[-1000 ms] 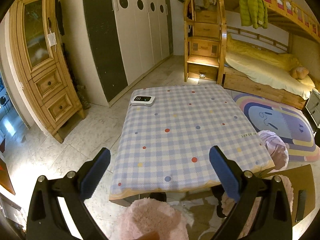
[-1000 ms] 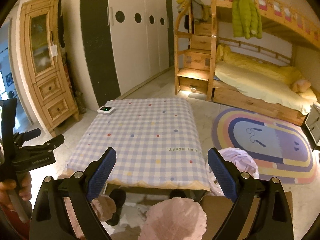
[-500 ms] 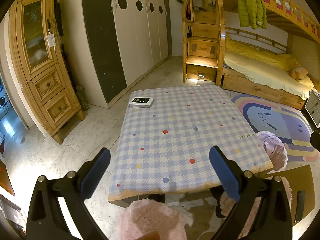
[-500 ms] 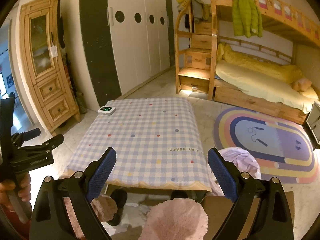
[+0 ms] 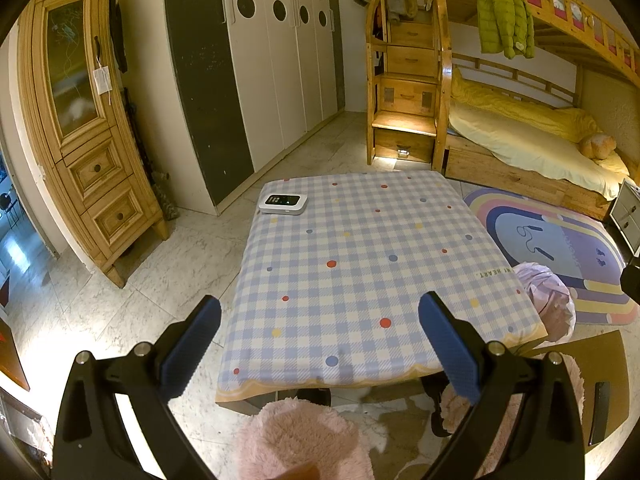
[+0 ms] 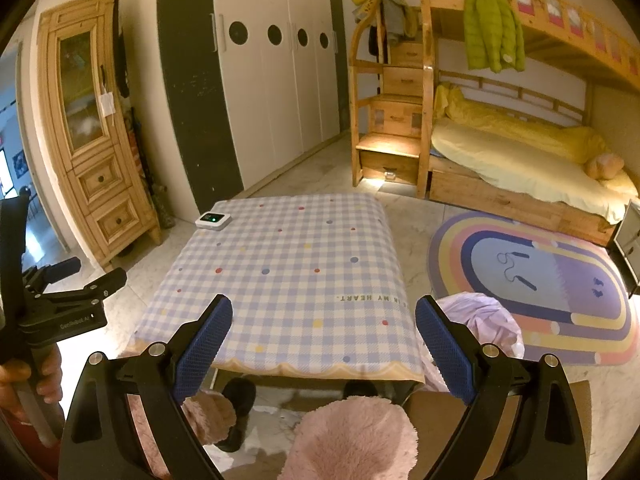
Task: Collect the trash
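A low table with a blue checked cloth [image 5: 360, 264] stands ahead; it also shows in the right wrist view [image 6: 292, 272]. No loose trash shows on it. A pale purple trash bag [image 5: 548, 300] sits on the floor at the table's right side, also seen in the right wrist view [image 6: 484, 320]. My left gripper [image 5: 320, 344] is open and empty, held above the table's near edge. My right gripper [image 6: 324, 344] is open and empty, likewise above the near edge. The left gripper's body [image 6: 60, 312] appears at the left of the right wrist view.
A small white device [image 5: 283, 202] with a lit screen lies on the table's far left corner. A wooden cabinet [image 5: 88, 128] stands left, white wardrobes behind, a bunk bed [image 5: 520, 140] and a rainbow rug [image 5: 552, 248] to the right. Pink fluffy slippers [image 6: 352, 436] and a cardboard box lie below.
Both grippers have drifted slightly, so the table sits a little differently in each view. Both stay open and empty.
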`<state>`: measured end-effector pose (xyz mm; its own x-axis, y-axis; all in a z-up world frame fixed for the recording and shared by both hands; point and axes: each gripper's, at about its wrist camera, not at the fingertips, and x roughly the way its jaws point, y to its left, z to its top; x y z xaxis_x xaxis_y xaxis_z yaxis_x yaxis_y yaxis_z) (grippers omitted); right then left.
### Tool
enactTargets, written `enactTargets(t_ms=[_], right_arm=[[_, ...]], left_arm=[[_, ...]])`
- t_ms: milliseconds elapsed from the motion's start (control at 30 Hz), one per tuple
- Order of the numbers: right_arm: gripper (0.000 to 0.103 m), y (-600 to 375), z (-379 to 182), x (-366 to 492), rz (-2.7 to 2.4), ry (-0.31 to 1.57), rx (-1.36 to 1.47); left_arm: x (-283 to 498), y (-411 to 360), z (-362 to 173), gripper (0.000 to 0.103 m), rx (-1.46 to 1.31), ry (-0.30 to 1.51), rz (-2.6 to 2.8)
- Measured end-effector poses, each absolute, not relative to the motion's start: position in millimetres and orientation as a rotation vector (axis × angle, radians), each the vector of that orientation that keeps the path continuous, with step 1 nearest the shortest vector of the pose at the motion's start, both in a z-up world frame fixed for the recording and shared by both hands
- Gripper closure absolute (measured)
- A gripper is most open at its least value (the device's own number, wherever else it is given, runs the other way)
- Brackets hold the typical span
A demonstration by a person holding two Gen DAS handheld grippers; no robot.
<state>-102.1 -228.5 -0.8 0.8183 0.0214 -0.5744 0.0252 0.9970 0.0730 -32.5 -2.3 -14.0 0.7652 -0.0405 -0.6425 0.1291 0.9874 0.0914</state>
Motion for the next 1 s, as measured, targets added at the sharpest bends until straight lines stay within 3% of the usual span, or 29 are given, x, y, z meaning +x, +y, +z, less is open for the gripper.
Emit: enactTargets(t_ms=[1000], right_arm=[[0.011,-224.8,0.3,-101.5,0.007,0.616,0.09]], left_arm=[[-31.8,-3.7,-15.3,0.007,0.132,0.696,-0.092]])
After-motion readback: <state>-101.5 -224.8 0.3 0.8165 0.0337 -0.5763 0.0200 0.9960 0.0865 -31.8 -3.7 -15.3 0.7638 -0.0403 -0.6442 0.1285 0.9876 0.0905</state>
